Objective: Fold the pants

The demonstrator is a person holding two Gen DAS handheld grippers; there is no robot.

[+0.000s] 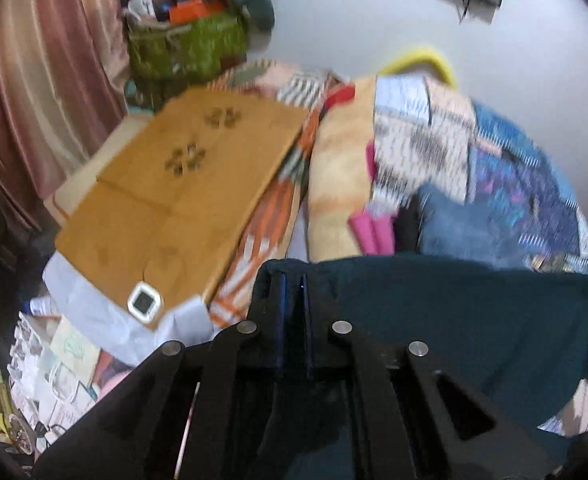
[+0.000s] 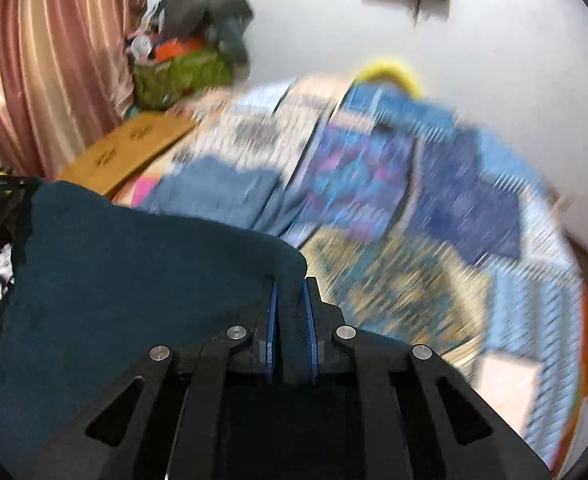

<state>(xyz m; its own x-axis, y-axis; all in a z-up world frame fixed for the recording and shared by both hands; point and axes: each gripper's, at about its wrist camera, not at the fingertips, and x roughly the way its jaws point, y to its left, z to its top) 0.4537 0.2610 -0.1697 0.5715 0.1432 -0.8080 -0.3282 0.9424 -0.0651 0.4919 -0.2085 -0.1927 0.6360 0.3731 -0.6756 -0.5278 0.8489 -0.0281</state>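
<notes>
Dark teal pants (image 1: 454, 320) hang stretched between my two grippers above a bed. My left gripper (image 1: 293, 280) is shut on the pants' left corner. In the right wrist view the same pants (image 2: 114, 280) spread to the left, and my right gripper (image 2: 290, 284) is shut on their right corner. The cloth is held up in the air, its lower part hidden behind the gripper bodies. Both views are motion-blurred.
A patchwork quilt (image 2: 394, 200) covers the bed, with folded blue cloth (image 2: 222, 192) on it. A tan cardboard box (image 1: 182, 184) with a small white clock (image 1: 145, 302) lies at the left. A pink curtain (image 1: 34, 80), a full green basket (image 1: 186, 44) and floor clutter (image 1: 46, 368) are left.
</notes>
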